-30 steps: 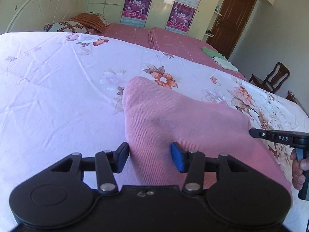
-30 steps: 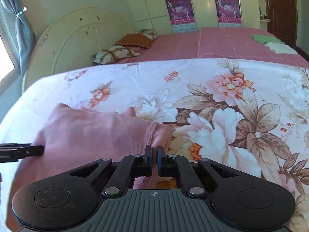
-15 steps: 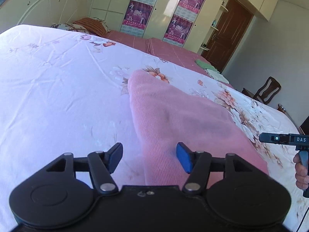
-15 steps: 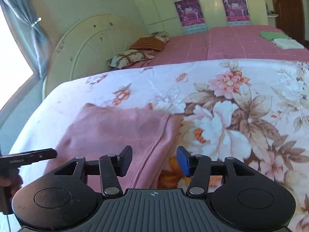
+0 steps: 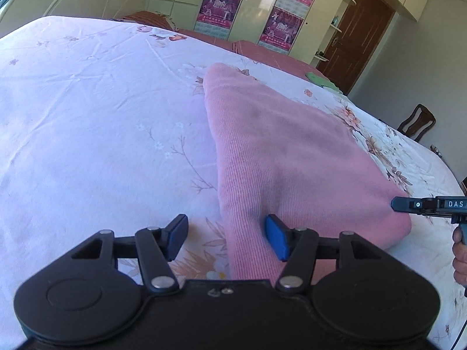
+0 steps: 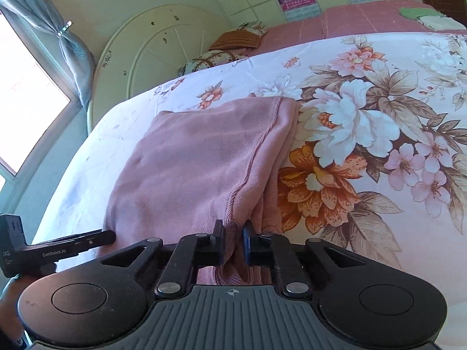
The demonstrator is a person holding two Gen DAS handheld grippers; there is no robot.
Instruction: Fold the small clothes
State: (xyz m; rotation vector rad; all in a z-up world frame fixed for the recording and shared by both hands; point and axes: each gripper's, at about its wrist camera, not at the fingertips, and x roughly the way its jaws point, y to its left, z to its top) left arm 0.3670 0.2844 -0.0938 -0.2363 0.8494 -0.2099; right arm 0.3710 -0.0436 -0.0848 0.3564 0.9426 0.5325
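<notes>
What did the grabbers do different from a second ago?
The right gripper let go of the pink garment half a second ago, opened wide, and has now shut on its near edge again. The left gripper stayed open over the near corner. The garment stayed folded on the floral sheet.

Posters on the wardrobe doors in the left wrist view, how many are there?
2: one poster on the left door panel, another poster to its right, nearer the brown door. Others may lie outside the frame.
</notes>
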